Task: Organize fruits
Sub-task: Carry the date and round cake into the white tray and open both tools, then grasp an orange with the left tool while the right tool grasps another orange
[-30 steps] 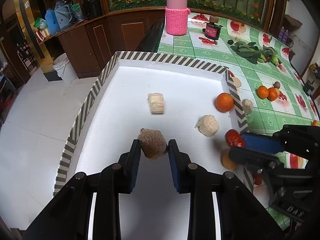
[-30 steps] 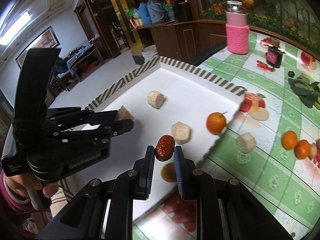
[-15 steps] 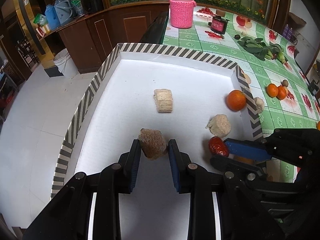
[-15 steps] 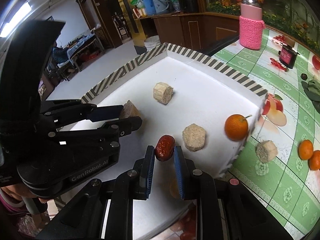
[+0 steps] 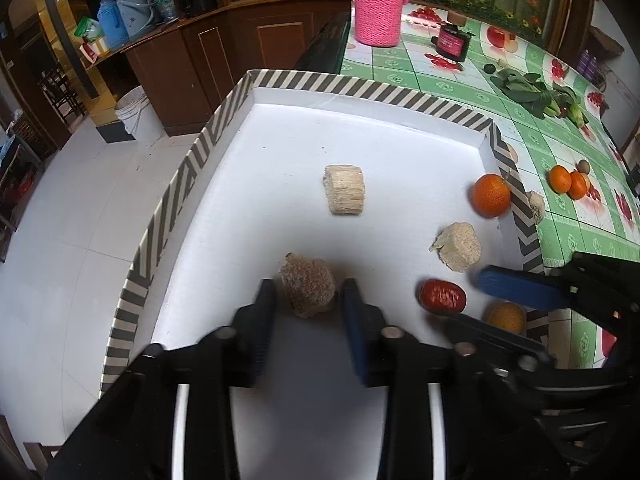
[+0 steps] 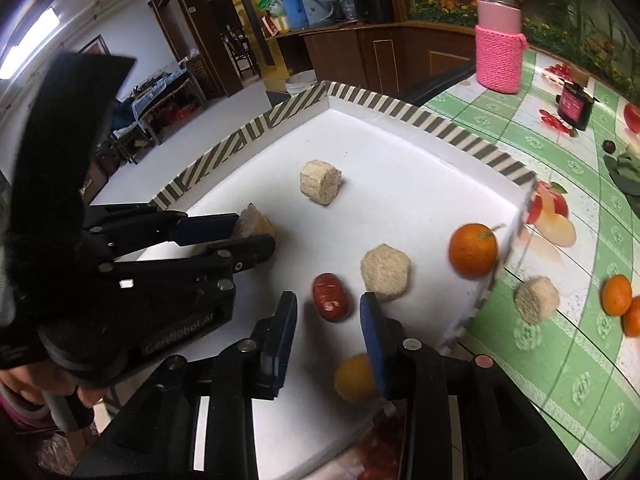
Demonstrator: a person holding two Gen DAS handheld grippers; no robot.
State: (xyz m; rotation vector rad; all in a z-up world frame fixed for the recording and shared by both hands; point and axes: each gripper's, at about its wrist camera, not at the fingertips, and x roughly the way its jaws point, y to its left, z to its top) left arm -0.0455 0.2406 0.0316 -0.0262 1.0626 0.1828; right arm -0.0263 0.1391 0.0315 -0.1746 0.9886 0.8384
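A white tray with a striped rim (image 5: 348,87) (image 6: 372,100) holds several pieces. My left gripper (image 5: 307,294) is open, its jaws apart on either side of a brown fibrous chunk (image 5: 307,290) (image 6: 256,222) that rests on the tray floor. My right gripper (image 6: 328,312) is open around a red date (image 6: 330,298) (image 5: 442,297) lying on the tray. Two pale chunks (image 5: 344,194) (image 5: 458,246) and an orange (image 5: 490,195) (image 6: 473,250) also lie in the tray. A yellow-orange fruit (image 6: 354,378) sits under the right finger.
On the green fruit-print tablecloth (image 5: 568,152) lie another pale chunk (image 6: 536,300), two tangerines (image 5: 568,179), leafy greens (image 5: 536,94), a dark jar (image 5: 452,40) and a pink-sleeved bottle (image 5: 378,8). Left of the tray the floor drops away, with a white bucket (image 5: 138,116).
Both grippers opened. The left let go of the brown chunk and the right let go of the red date; both pieces now rest on the tray floor.
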